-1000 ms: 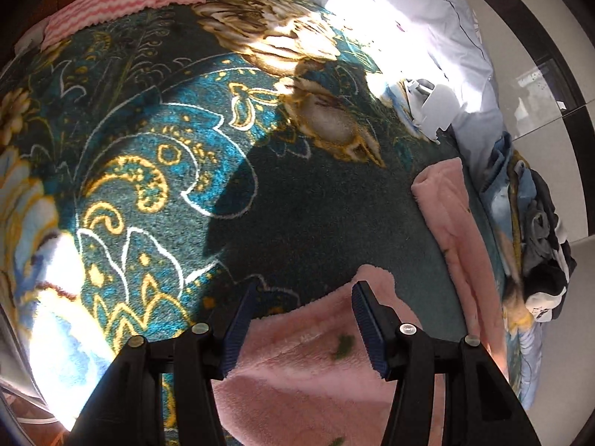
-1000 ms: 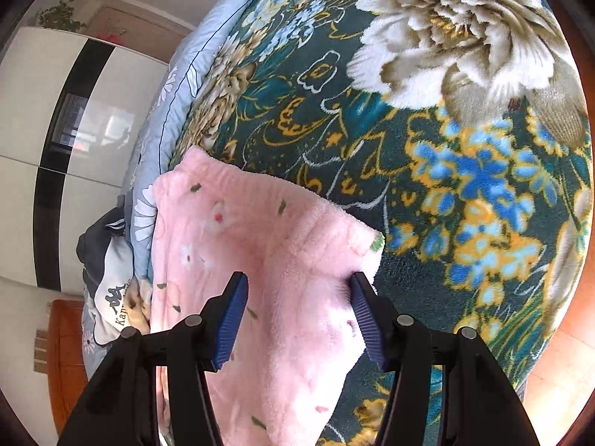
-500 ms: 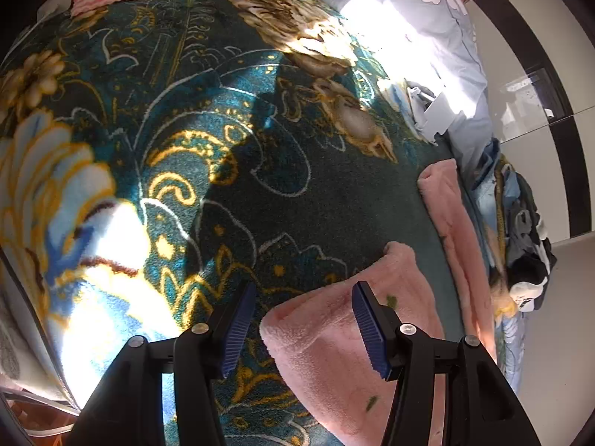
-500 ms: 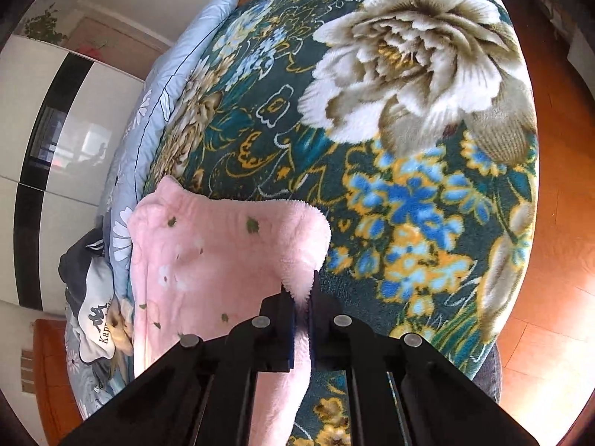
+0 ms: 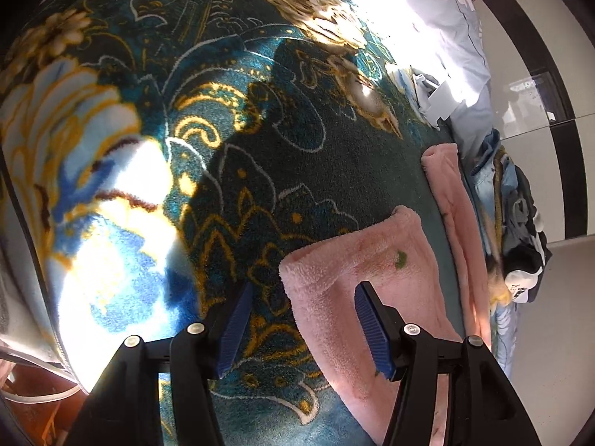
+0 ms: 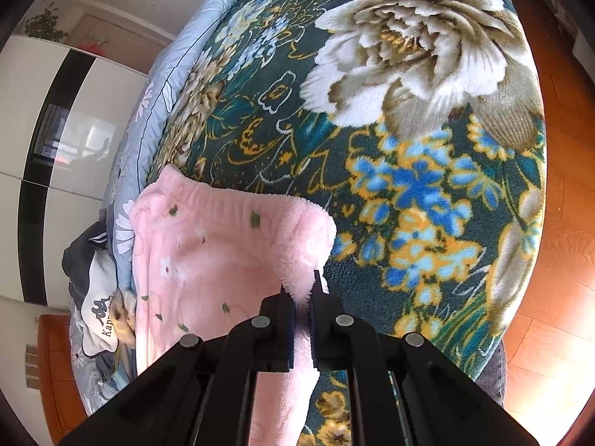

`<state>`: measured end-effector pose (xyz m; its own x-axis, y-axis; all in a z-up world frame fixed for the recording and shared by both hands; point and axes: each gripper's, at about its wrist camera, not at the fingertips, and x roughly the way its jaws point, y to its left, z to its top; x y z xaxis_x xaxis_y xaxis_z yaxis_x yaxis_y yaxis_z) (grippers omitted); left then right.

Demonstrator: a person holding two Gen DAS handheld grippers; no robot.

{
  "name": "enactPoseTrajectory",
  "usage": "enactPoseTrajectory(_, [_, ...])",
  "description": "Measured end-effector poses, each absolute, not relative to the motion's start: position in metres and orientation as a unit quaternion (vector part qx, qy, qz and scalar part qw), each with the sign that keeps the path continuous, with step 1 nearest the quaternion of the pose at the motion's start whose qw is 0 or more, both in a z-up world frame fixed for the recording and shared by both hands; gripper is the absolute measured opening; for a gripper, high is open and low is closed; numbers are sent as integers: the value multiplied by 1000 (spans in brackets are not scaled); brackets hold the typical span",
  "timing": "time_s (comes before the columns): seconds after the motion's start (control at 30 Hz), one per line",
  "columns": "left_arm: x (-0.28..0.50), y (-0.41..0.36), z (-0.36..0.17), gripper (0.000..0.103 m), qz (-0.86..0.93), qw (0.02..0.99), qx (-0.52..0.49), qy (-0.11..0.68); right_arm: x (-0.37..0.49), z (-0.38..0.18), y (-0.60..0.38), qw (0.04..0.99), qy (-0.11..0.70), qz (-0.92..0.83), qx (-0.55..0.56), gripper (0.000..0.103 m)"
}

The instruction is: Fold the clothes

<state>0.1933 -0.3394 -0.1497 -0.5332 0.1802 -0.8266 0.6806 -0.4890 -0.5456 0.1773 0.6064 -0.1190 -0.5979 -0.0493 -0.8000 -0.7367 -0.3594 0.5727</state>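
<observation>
Left wrist view: the left gripper (image 5: 297,325) hangs over the floral blanket (image 5: 260,130), jaws apart, with the near corner of the pink fleece garment (image 5: 353,271) lying just inside its right finger, not yet pinched. The garment's length runs away to the right, towards the clothes pile (image 5: 520,241). Across the bed, the right gripper (image 6: 302,293) is clamped on the garment's (image 6: 223,252) waistband corner. Nothing blocks the left pinch; it's the free hand and close.

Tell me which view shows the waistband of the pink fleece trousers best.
The right wrist view: the ribbed waistband runs clear across the pink fleece trousers. The left wrist view shows only leg ends.
</observation>
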Motion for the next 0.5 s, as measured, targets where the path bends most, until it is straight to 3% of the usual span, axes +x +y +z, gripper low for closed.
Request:
enactPoseTrajectory(0.07, [190,-336,-147,57,-742,173,449,466,177,-117,606,237,509,734,-382,7])
enactPoseTrajectory(0.17, [182,-331,-142,13,-752,174,449,450,177,-110,606,241,495,743,-380,6])
enactPoseTrajectory(0.2, [181,-330,-140,9,-756,173,443,449,178,-107,607,243,492,746,-377,6])
enactPoseTrajectory(0.4, [183,-329,-101,7,-801,155,401,417,178,-82,620,263,468,764,-359,5])
enactPoseTrajectory(0.5, [182,-327,-109,7,-797,159,421,403,174,-87,622,264,467,758,-371,5])
